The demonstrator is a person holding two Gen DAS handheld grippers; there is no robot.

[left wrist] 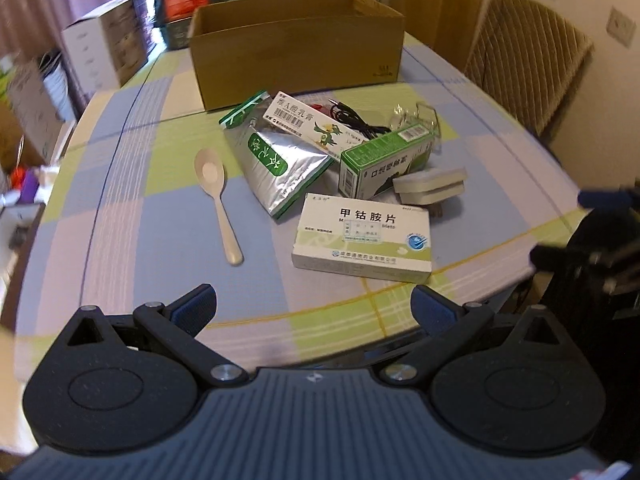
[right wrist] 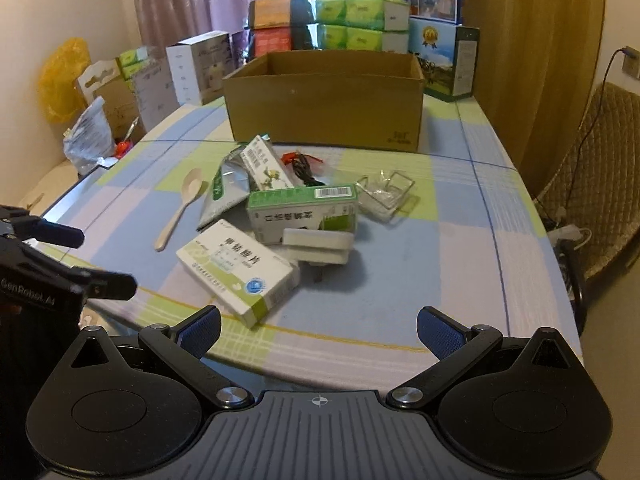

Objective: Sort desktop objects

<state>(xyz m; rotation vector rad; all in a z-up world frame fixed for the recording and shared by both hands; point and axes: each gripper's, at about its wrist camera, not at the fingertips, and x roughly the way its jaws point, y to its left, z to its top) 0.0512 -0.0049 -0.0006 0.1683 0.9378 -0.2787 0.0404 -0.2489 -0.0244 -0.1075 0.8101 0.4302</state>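
Observation:
A pile of small items lies mid-table in front of an open cardboard box [left wrist: 296, 60] [right wrist: 324, 100]. Nearest is a white medicine box [left wrist: 364, 236] [right wrist: 238, 270]. Behind it sit a green medicine box [left wrist: 384, 164] [right wrist: 304, 210], a white charger block [left wrist: 430, 185] [right wrist: 316, 246], a silver foil pouch [left wrist: 276, 164] [right wrist: 226, 192], a white carton with a bird picture [left wrist: 312, 122] [right wrist: 266, 166], a black cable [left wrist: 356, 118] [right wrist: 304, 166] and a clear plastic tray [left wrist: 416, 114] [right wrist: 386, 194]. A cream spoon [left wrist: 218, 200] [right wrist: 180, 208] lies to the left. My left gripper [left wrist: 314, 314] and right gripper [right wrist: 320, 334] hover open at the near table edge, holding nothing.
The checked tablecloth [left wrist: 160, 220] [right wrist: 460, 260] covers the table. Stacked cartons and tissue packs [right wrist: 360, 20] stand behind the cardboard box. A quilted chair [left wrist: 524, 60] [right wrist: 600, 172] is at the right. The other gripper shows at each view's side [left wrist: 592, 248] [right wrist: 52, 260].

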